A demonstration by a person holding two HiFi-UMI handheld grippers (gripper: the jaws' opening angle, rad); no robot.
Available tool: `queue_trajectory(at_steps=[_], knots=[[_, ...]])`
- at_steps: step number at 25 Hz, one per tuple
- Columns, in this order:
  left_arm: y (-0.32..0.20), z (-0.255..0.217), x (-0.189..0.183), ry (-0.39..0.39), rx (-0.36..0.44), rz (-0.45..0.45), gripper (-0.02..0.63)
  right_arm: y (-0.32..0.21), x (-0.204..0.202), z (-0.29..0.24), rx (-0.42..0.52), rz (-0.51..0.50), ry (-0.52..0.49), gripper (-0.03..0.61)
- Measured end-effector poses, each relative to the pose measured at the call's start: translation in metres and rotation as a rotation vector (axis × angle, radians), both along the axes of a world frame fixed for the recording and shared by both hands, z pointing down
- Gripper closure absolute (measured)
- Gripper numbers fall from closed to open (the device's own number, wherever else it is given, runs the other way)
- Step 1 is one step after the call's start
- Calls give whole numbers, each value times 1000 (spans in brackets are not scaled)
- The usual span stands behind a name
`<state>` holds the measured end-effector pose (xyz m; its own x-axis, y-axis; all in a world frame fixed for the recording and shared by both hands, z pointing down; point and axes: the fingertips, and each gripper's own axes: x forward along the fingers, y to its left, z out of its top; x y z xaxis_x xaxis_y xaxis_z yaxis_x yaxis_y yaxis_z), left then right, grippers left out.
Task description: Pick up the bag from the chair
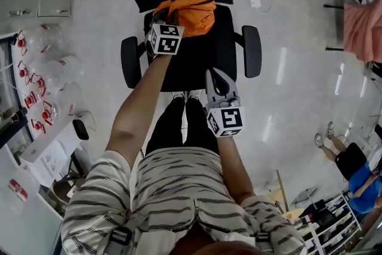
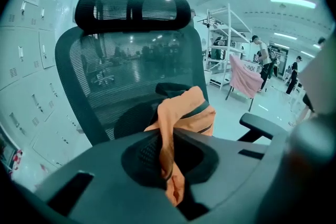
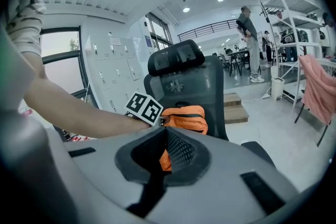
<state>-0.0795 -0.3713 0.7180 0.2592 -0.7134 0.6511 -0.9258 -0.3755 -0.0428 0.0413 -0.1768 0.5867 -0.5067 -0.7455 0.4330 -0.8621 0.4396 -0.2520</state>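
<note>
Item: bag [image 1: 191, 9], one, orange cloth with dark straps, in the upper middle of the head view, slumped at the back of the chair [image 1: 197, 65] seat against the mesh backrest; you cannot tell whether it has left the seat. Handling, as judged: soft, floppy and light. It will sag and swing from any single hold and the thin cloth may slip, so take it by a strap or a bunched fold near the top, not by a loose panel. Left gripper [image 1: 162, 21], one: at the bag's left edge, its jaws closed on a pinched fold of orange cloth [image 2: 167, 160], which runs up between them to the bag's body. Right gripper [image 1: 215, 76], one: lower in the frame over the front of the seat, apart from the bag, jaws together with nothing between them; the orange in its own view is the bag [image 3: 185, 117] beyond. Chair: one, black, with one headrest [image 2: 131, 8] and two armrests, left [image 1: 130, 61] and right [image 1: 252, 51]. Also present: one pink cloth [image 1: 361, 30] at the right edge.
</note>
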Motion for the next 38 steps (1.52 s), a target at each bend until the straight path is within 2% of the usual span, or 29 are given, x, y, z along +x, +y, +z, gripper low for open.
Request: queue_trajectory(at_steps=[19,28,38], knots=[[42,-37,25,79,0,-4,584,15,17,-21,43,18,5,569],[54,-63,29,112,52,3,584,24,21,-28,59,30,4,569],[80,-84,34,152,73,-1,584,28,23,-51,98,38,-4,569]])
